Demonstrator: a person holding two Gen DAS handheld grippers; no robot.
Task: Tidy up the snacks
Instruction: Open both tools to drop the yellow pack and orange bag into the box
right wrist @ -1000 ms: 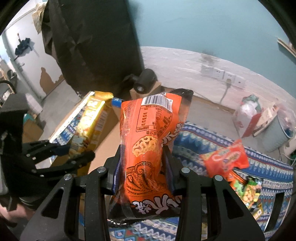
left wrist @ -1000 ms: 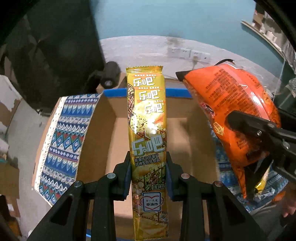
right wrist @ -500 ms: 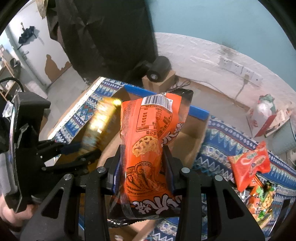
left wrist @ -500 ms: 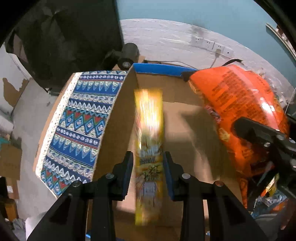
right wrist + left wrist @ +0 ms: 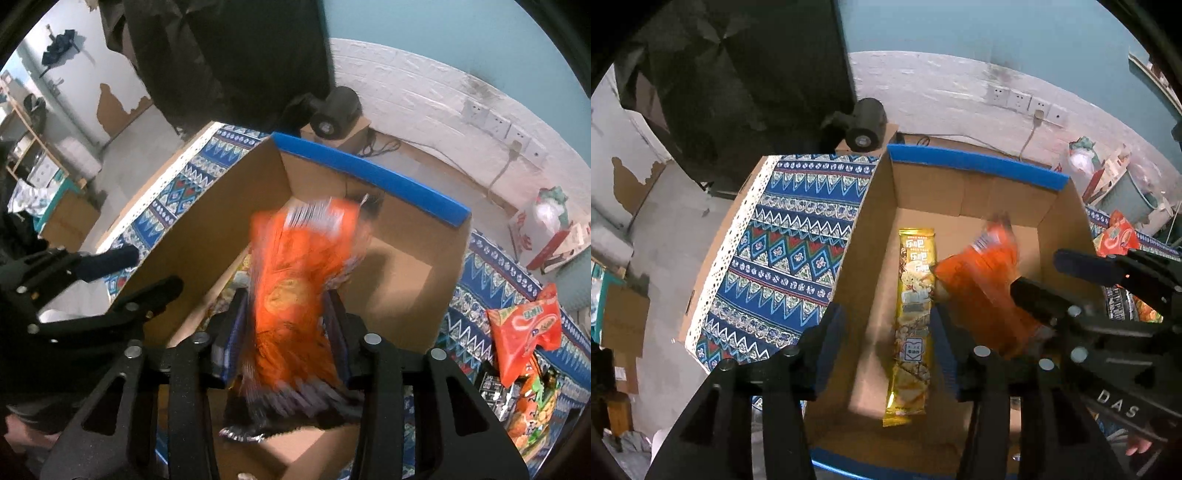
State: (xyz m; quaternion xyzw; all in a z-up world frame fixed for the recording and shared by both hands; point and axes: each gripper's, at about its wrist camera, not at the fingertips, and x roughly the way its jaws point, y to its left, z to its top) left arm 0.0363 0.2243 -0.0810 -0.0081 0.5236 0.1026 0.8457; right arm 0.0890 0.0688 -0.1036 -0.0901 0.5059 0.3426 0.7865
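A big corrugated cardboard box (image 5: 964, 192) fills the middle of the scene, plain brown walls, open top, a strip of smooth blue tape along the far rim at twelve o'clock. It sits on a woven-looking cloth (image 5: 783, 258) with blue zigzag and diamond bands, spreading off toward nine o'clock.

Over the box, the right gripper (image 5: 286, 328) hangs with its matte black fingers spread; the glossy orange snack bag (image 5: 295, 295) is between them, smeared by blur, barcode end up at twelve o'clock. The pads sit just off its sides, so it looks let go, though the blur makes contact hard to judge.

The left gripper (image 5: 882, 339) is wide apart too, gripping nothing. Below it, flat on the box floor, lies the long gold snack pack (image 5: 914, 321), a slim shiny foil rectangle running six to twelve o'clock, its right edge touching the orange bag.

Out at three o'clock in the right wrist view, a smaller red crinkly packet (image 5: 524, 332) rests on the cloth beside more wrappers.

At twelve o'clock beyond the box, a small black cylinder (image 5: 866, 125) rests on a carton.
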